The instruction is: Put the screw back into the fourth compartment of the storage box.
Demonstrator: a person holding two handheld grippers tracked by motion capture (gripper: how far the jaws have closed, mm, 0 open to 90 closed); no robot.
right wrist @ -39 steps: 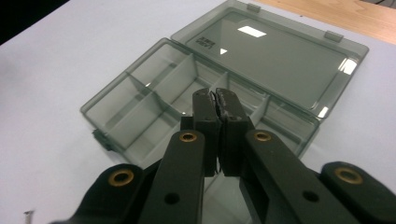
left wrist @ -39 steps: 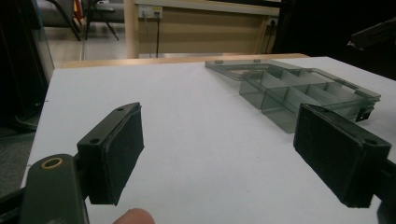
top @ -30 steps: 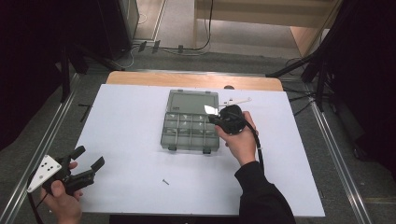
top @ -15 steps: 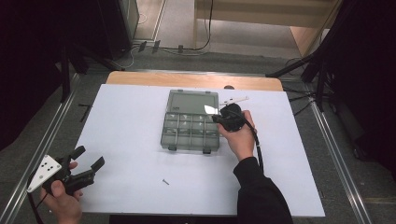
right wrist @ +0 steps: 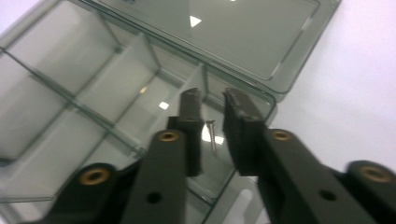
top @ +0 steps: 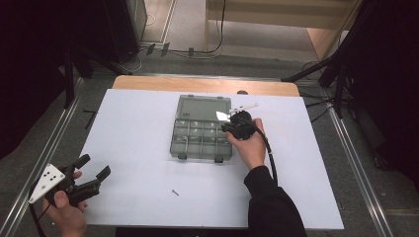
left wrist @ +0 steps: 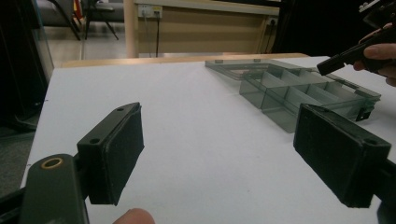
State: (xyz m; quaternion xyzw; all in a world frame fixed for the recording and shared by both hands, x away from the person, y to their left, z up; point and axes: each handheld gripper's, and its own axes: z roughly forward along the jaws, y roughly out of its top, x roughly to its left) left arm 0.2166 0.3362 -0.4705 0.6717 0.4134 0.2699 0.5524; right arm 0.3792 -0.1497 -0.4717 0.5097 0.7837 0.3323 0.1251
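One small screw point(right wrist: 212, 135) sat between the right gripper's point(right wrist: 211, 105) just-opening fingers, over the organizer box's point(top: 200, 132) far-right compartment; the left gripper point(top: 94, 167), fingers wide apart, hovered near the desk's point(top: 133, 128) near-left corner.

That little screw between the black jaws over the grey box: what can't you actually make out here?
- Right gripper view: the jaws have just been opening; whether the screw still touches a pad or is falling is unclear.
- High view: the hand covers the right gripper, hiding which compartment of the organizer box lies below.
- High view: a second screw on the table is too small to detail.
- Left gripper view: the frame edge crops the box's far corner.
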